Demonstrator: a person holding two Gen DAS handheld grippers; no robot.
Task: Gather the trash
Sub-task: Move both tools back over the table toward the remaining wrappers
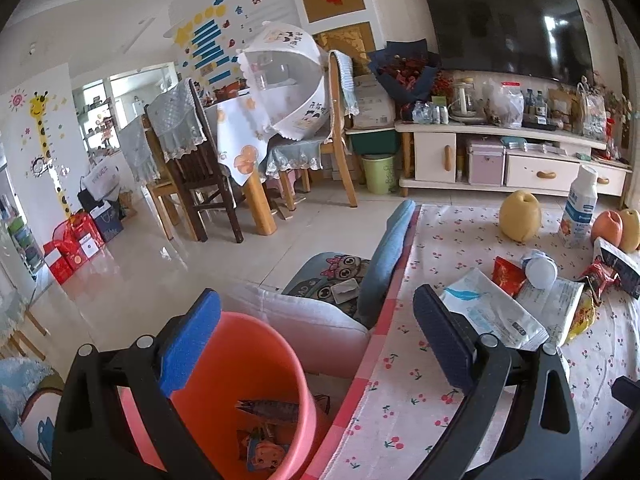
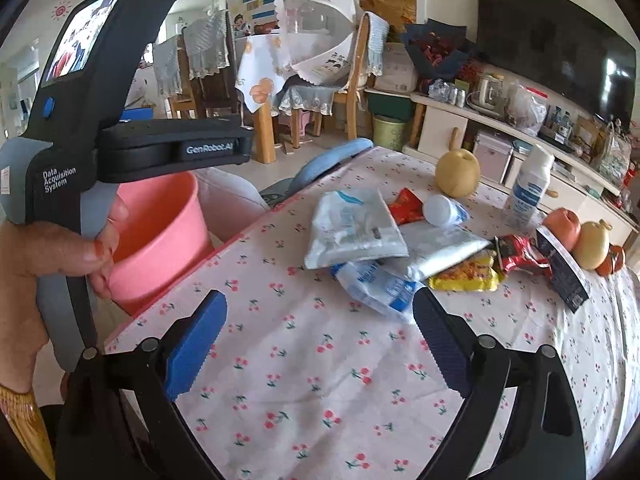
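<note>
Trash half gathered — some wrappers (image 1: 268, 432) lie in the bucket (image 1: 248, 344). More packets (image 2: 356, 232) wait on the counter (image 2: 320, 380). Left claw (image 1: 320, 344) and right claw (image 2: 320, 344) — both wide apart, empty.

Left gripper (image 1: 316, 336) jaws wide apart, nothing between them, tilted downward. Right gripper (image 2: 318, 336) also spread wide, empty, angled down. Left hand (image 2: 60, 256) wraps the left gripper's handle — fingers curled round the grey grip, thumb on top.

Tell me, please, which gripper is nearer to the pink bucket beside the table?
Left. The left gripper hangs over the pink bucket, one finger above its mouth. The right gripper is over the tablecloth, nearer the wrappers.
</note>
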